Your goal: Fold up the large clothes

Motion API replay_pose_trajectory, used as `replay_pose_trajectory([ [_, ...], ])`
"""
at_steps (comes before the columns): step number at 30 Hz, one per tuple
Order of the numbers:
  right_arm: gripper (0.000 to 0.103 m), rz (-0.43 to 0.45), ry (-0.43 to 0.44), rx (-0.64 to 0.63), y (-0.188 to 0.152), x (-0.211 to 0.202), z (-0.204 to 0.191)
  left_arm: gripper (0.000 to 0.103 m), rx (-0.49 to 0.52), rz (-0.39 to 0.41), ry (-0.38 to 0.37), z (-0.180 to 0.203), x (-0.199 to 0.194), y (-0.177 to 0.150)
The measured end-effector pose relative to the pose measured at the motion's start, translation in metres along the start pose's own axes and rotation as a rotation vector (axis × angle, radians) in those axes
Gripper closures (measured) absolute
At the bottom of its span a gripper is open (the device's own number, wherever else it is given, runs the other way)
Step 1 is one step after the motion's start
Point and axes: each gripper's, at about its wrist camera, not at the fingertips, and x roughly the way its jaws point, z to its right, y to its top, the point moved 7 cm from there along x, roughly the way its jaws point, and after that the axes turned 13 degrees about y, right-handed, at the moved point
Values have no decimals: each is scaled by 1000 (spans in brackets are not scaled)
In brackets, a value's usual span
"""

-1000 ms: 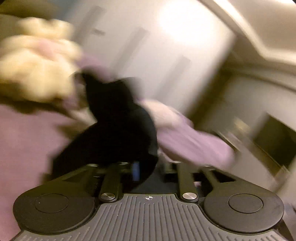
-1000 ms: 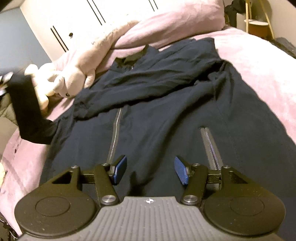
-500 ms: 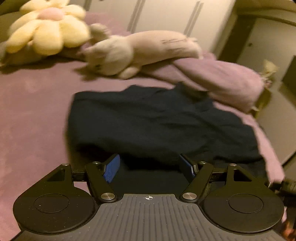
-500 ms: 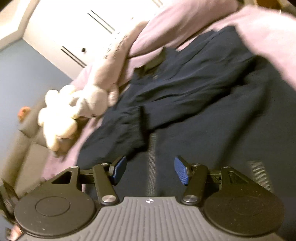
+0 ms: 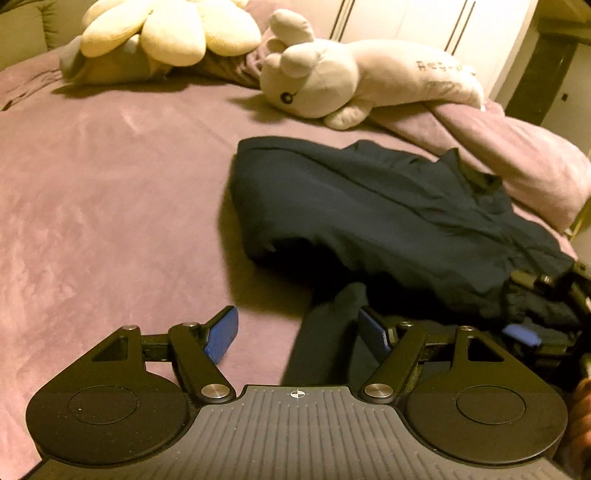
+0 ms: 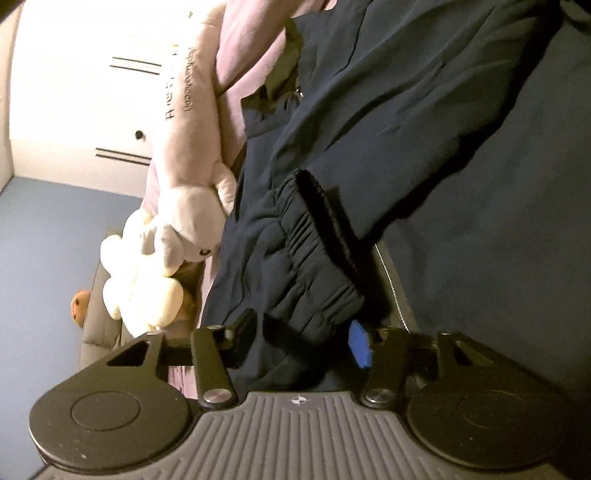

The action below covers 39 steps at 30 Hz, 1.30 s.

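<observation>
Left gripper (image 5: pixel 299 332), jaws apart, low over the bed (image 5: pixel 110 206); a strip of dark cloth lies between its fingers, ungripped. Right gripper (image 6: pixel 301 339), jaws apart around the bunched elastic cuff (image 6: pixel 314 254). Navy jacket (image 5: pixel 388 206) spread toward the bed's right edge. Beyond: plush rabbit (image 5: pixel 354 81), flower cushion (image 5: pixel 173 29), wardrobe (image 5: pixel 424 18).

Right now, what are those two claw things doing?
Left gripper: jaws open, gripping nothing.
Right gripper: jaws open around the jacket cuff, not clamped.
</observation>
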Motion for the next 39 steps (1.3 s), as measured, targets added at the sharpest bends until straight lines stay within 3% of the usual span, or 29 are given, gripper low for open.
replay_pose_trajectory([
  [1, 75, -2, -18, -4, 1, 4, 0, 26, 5, -2, 9, 1, 4, 0],
  [3, 84, -28, -66, -48, 2, 8, -4, 26, 11, -6, 25, 3, 10, 0],
  [6, 87, -14, -80, -366, 2, -4, -60, 26, 16, -9, 43, 7, 17, 3],
  [9, 87, 71, 94, -580, 10, -44, -128, 26, 30, -7, 67, 15, 23, 11],
  [10, 87, 118, 108, -633, 18, -57, -140, 26, 35, -6, 78, 18, 24, 14],
  [13, 87, 233, -23, -757, 49, -86, -137, 26, 41, -35, 113, 30, 34, 22],
  [17, 87, 237, -207, -619, 93, -98, -75, 26, 36, -58, 115, 47, 41, 26],
  [21, 87, 204, -352, -542, 108, -102, -26, 26, 76, -64, 129, 62, 43, 23],
  [25, 87, 220, -344, -598, 109, -106, -32, 26, 111, -63, 145, 71, 45, 22],
  [29, 87, 326, -382, -735, 118, -117, -55, 26, 103, -53, 154, 68, 44, 26],
  [32, 79, 301, -437, -701, 132, -115, -41, 25, 96, -68, 132, 65, 44, 24],
  [34, 68, 268, -495, -623, 140, -116, -20, 25, 113, -67, 138, 64, 41, 21],
  [37, 62, 337, -491, -568, 136, -133, -10, 26, 125, -54, 149, 61, 30, 20],
  [39, 62, 394, -545, -602, 132, -141, -14, 26, 128, -31, 172, 60, 22, 24],
])
